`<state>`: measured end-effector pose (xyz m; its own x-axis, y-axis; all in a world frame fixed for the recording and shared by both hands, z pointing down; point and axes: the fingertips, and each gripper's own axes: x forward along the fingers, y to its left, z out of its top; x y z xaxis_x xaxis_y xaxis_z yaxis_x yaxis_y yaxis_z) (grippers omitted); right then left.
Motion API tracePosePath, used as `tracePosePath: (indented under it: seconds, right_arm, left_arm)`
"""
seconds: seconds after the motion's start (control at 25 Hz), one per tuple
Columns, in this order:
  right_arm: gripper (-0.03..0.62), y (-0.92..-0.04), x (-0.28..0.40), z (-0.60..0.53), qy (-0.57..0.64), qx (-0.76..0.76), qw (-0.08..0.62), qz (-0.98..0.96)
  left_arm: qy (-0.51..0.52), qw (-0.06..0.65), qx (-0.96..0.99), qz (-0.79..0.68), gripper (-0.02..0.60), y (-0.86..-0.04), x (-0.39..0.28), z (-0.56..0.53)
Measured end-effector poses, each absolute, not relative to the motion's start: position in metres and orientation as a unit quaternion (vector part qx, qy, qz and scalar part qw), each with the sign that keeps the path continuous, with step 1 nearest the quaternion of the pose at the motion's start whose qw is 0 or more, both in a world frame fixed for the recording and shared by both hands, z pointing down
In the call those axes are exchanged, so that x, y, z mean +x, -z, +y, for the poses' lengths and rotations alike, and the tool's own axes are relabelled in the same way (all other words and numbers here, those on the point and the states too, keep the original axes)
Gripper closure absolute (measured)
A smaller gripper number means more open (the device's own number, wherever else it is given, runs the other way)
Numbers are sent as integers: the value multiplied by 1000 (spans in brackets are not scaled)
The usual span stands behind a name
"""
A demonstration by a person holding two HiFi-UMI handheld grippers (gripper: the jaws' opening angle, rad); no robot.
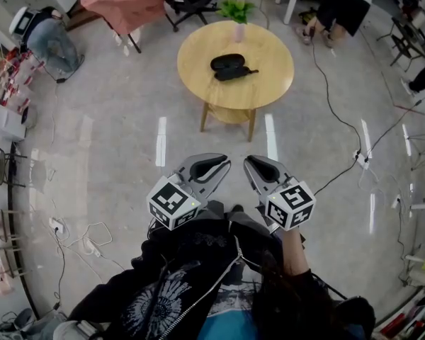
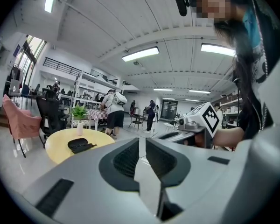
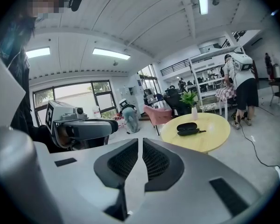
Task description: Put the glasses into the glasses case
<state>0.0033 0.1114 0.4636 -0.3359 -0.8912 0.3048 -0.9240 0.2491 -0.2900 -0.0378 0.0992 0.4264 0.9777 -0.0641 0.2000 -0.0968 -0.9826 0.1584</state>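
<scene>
I judge the first job is to carry both tongs forward to the round pale-wood surface (image 1: 198, 83), arriving low and level. The left tongs (image 1: 224, 163) and right tongs (image 1: 248, 163) are pressed almost together, gripping nothing. The black oval glasses case (image 1: 227, 61), with the black-framed glasses (image 1: 238, 73) just beside it, lies far ahead, well apart from both

The glasses case (image 1: 227, 61) is black, oval and smooth, lying flat near the middle of a round, pale wooden table (image 1: 198, 55); whether its lid is fully shut is hard to tell; the glasses (image 1: 237, 72) are dark-framed and lie flat right against the case's near side, apparently touching it; one thin arm sticks out to the right, past the case's end.
</scene>
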Motion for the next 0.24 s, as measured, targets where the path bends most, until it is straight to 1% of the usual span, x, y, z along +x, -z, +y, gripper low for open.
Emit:
tracePosePath:
  seconds: [0.24]
  right_arm:
    - [540,-467,7,118,-216,578,43,-785]
  left_arm:
    - [-97,88,991,-37,545,-428,-34,104]
